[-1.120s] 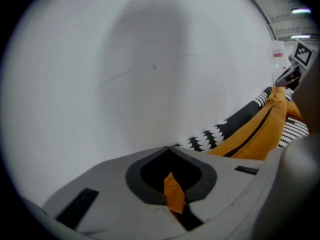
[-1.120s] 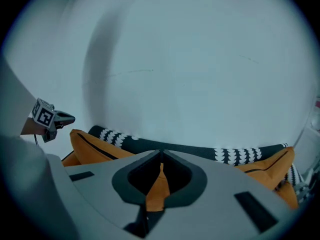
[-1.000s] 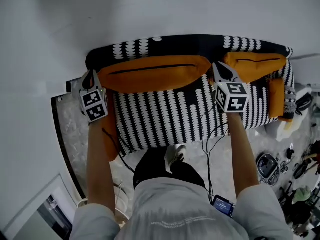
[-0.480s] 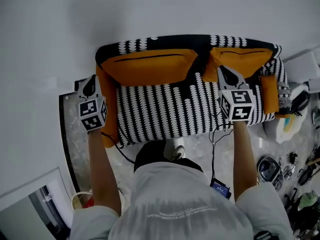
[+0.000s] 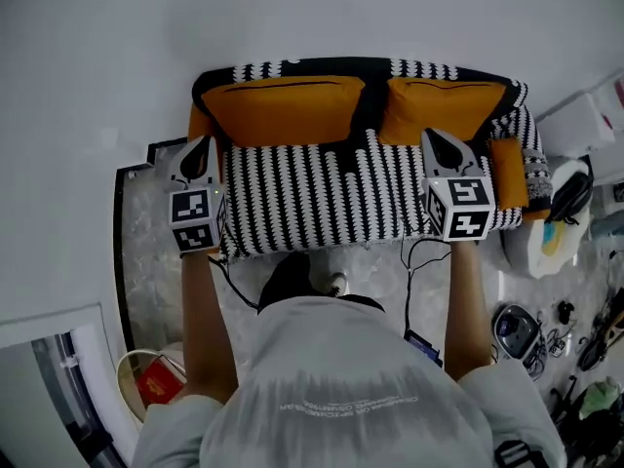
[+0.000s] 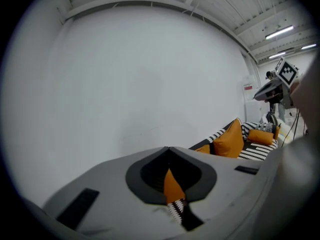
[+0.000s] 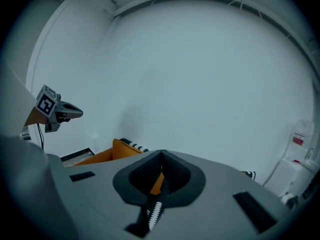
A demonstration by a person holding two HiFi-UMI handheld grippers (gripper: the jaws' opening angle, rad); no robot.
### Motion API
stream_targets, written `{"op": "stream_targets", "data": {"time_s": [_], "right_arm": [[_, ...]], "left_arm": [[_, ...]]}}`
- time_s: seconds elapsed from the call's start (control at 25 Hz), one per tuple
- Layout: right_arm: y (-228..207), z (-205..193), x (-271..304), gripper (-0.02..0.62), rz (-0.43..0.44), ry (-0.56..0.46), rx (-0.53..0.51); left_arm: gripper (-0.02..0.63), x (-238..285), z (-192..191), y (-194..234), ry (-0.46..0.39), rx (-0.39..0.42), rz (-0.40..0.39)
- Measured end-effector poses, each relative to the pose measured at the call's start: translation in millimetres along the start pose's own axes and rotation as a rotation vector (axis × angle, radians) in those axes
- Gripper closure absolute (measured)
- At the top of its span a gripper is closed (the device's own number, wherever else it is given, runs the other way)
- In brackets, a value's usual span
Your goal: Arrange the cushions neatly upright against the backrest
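Both grippers have pulled back off the cushions since a second ago. Head view: left cushion (image 5: 283,110) and right cushion (image 5: 444,110) stand upright side by side against the sofa backrest (image 5: 375,67). The left gripper (image 5: 201,152) is over the left armrest, the right gripper (image 5: 439,147) over the seat's right end. Left gripper view: jaws together, empty. Right gripper view: jaws closing, tips almost touching, nothing between them.
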State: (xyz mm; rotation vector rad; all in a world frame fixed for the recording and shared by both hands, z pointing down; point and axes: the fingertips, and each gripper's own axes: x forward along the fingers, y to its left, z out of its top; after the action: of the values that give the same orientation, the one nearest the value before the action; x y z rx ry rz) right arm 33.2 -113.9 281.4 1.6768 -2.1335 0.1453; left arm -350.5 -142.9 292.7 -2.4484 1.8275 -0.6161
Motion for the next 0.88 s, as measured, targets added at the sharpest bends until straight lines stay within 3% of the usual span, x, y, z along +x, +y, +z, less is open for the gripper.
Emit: {"op": "stream_targets", "data": {"time_s": [0.4, 0.88], "right_arm": [[46.1, 13.6, -97.5, 0.592, 0.072, -0.099, 0.002], [91.9, 44.1, -137.7, 0.592, 0.118, -0.177, -0.035]], "left_arm": [[0.589, -107.3, 23.0, -37.6, -0.064, -0.039, 0.030], [0.589, -159.2, 60.3, -67.9, -0.182, 0.002, -0.049]]}}
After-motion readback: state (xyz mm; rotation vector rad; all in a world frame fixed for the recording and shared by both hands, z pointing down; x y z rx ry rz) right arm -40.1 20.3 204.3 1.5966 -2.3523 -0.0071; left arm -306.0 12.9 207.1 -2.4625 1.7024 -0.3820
